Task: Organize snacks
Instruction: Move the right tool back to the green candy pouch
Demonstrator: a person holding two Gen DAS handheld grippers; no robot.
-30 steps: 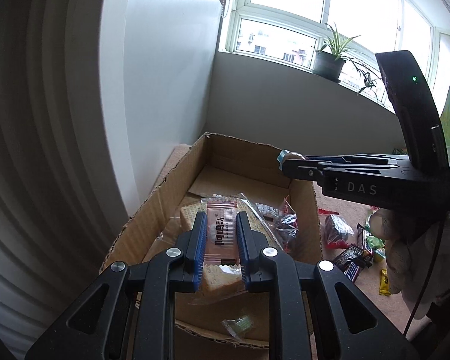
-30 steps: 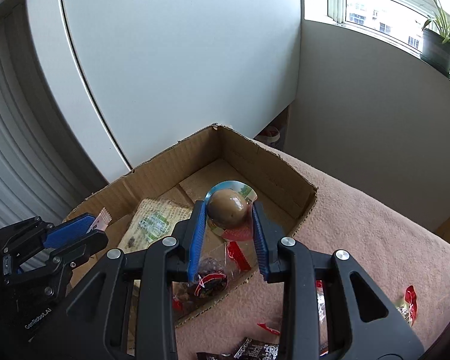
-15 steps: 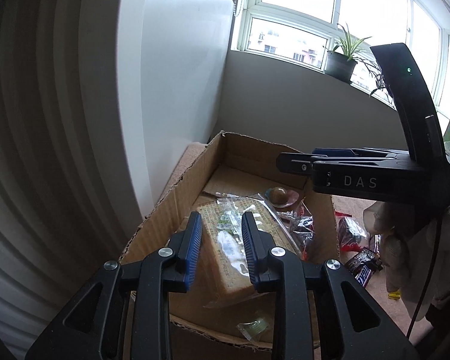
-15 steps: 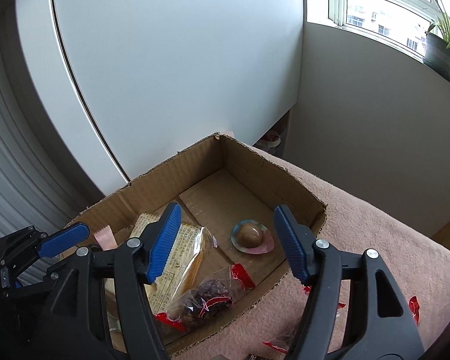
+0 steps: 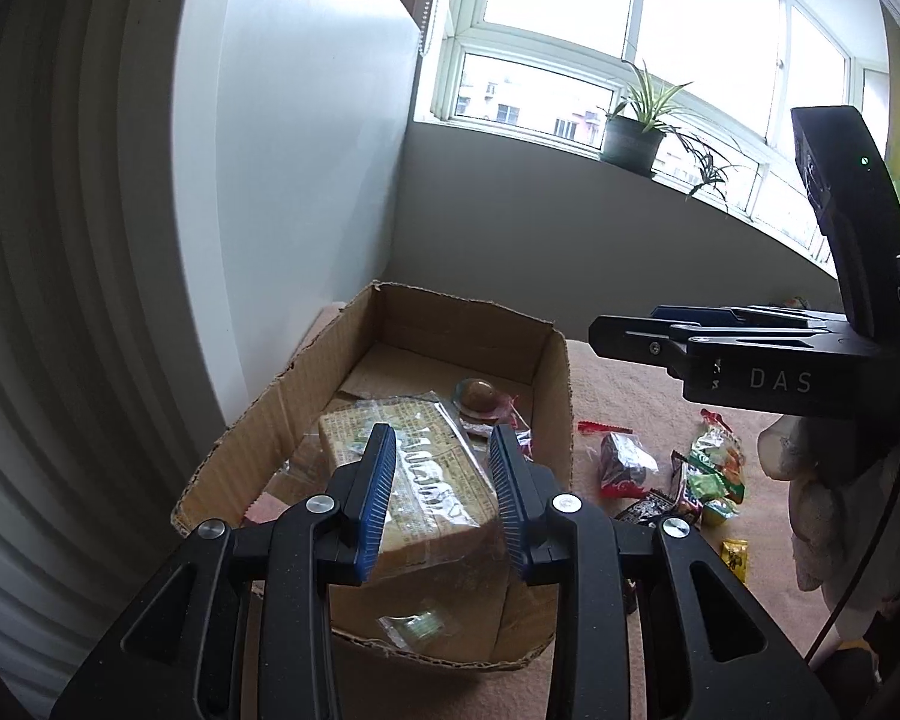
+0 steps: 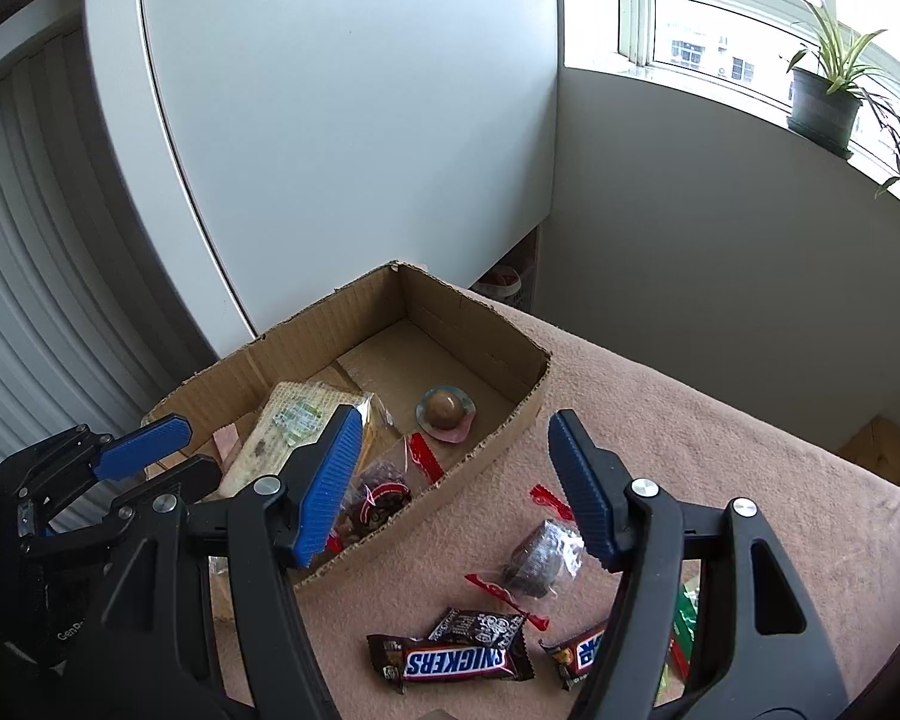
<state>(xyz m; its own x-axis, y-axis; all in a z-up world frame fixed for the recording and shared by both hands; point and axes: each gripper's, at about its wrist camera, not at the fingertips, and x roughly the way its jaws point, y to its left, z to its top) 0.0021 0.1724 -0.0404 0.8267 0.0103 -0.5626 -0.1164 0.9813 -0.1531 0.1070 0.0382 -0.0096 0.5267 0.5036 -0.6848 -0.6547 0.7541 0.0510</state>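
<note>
Hovering over the near end of a cardboard box (image 5: 561, 396), the left gripper (image 5: 444, 501) has its blue-padded jaws spread and holds nothing. Directly below and between its jaws lies a clear-wrapped cracker pack (image 5: 414, 480), its long axis running straight ahead of the gripper, away toward the far wall of the box. Just ahead and slightly right of that gripper, a wrapped brown egg (image 5: 479, 399) rests on the box floor near the right wall.

Further right, the right gripper (image 6: 450, 489) is also spread wide and empty. It hangs above the pinkish blanket-covered surface (image 6: 720, 438) just outside the box's right wall. To its left, inside the box, a clear bag of dark snacks with red ends (image 6: 381, 495) sits close beside its left jaw. Just below and a little right of its right jaw, outside the box, lies a wrapped dark chocolate ball (image 6: 543, 558), its red twisted ends pointing up-left and down-left across the gripper's line. Nearer the camera lie a Snickers bar (image 6: 450, 660), lengthways across the gripper's view, a small dark packet (image 6: 480, 624) touching it, and a second Snickers (image 6: 579, 651) partly hidden behind the right jaw.

The loose snacks all lie on the right gripper's side, well apart from the left one, so the right gripper seems the nearer to fetch the next piece. The chocolate ball is probably closest, just under its right jaw, calling for a small shift right and down.
</note>
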